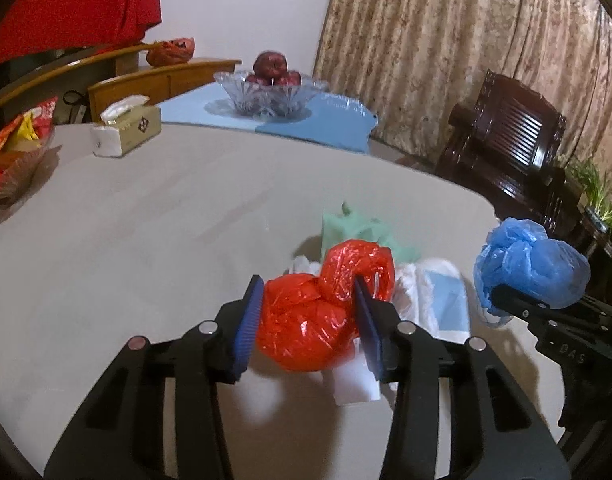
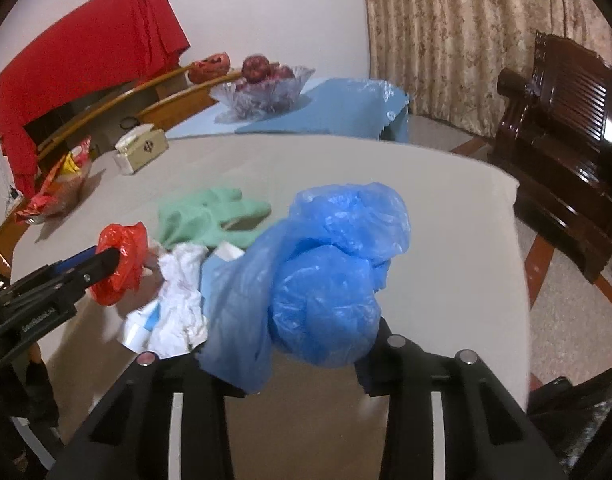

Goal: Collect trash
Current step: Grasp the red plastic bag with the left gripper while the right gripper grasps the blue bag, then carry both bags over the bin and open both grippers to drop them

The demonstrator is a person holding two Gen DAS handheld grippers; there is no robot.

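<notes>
My left gripper (image 1: 308, 294) is shut on a crumpled red plastic bag (image 1: 314, 320) and holds it just above the grey table (image 1: 145, 220). My right gripper (image 2: 306, 344) is shut on a blue plastic bag (image 2: 326, 280), which hides its fingertips. In the left wrist view the blue bag (image 1: 530, 268) hangs at the far right. In the right wrist view the red bag (image 2: 119, 262) sits at the left in the other gripper. Between them on the table lie a green cloth (image 2: 205, 220), crumpled white tissue (image 2: 181, 300) and a white and blue packet (image 1: 446, 300).
A tissue box (image 1: 125, 130) and a basket of snack packets (image 1: 13, 160) stand at the table's far left. A glass bowl of apples (image 1: 269, 88) sits on a blue mat at the back. A dark wooden chair (image 1: 506, 140) stands beyond the table's right edge.
</notes>
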